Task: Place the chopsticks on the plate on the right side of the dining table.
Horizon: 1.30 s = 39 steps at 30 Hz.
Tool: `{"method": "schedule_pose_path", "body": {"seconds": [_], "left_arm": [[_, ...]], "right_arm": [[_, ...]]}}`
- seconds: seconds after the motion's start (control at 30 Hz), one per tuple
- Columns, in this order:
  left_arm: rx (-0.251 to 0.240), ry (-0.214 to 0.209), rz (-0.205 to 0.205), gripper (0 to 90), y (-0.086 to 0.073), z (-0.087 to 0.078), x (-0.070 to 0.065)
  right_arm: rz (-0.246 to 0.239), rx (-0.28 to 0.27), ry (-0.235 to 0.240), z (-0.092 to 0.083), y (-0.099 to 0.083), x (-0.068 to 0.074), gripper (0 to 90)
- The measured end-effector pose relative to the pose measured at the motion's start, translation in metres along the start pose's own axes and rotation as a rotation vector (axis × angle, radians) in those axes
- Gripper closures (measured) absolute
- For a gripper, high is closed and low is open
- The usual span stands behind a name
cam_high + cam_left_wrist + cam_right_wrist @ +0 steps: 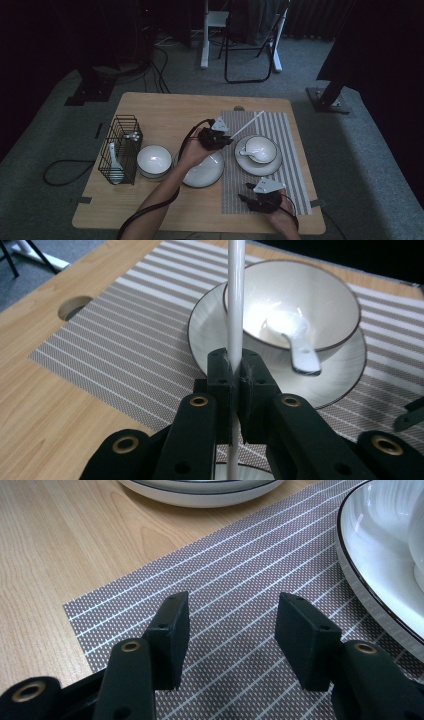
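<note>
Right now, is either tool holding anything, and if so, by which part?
The left tool is shut on a white chopstick, gripped near its lower end, most of its length rising beyond the jaws. The right tool is open above the placemat, holding nothing.

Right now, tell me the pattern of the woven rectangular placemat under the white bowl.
Grey-brown woven placemat with thin white stripes, clearest in the left gripper view.

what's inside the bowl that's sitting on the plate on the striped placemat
A white ceramic spoon lies inside the bowl, its scoop at the bottom and its handle resting over the near rim. The white chopstick held by the left gripper crosses in front, hiding a thin strip of the bowl.
</note>
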<state>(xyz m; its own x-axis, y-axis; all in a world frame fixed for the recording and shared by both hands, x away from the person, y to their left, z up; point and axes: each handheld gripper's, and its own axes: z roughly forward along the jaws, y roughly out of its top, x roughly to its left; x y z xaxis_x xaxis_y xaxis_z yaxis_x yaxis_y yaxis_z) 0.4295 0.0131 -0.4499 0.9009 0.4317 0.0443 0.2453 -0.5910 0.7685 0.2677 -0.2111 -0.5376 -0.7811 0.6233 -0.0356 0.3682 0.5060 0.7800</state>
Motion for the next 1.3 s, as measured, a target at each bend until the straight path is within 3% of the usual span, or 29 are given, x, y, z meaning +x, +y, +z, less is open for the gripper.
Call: {"method": "schedule_pose_path", "body": {"seconds": [0.17,0.5,1.3], "left_arm": [[0.011,0.004,-0.011,85.9,-0.003,0.007,0.001],[0.038,0.012,-0.033,85.9,-0.008,0.023,0.005],[0.092,0.016,-0.052,85.9,-0.009,0.051,0.004]], "right_arm": [[-0.002,0.004,0.001,0.0,0.0,0.0,47.5],[0.001,0.008,0.003,0.001,0.0,-0.001,37.4],[0.006,0.01,0.009,0.002,-0.001,0.0,36.9]]}}
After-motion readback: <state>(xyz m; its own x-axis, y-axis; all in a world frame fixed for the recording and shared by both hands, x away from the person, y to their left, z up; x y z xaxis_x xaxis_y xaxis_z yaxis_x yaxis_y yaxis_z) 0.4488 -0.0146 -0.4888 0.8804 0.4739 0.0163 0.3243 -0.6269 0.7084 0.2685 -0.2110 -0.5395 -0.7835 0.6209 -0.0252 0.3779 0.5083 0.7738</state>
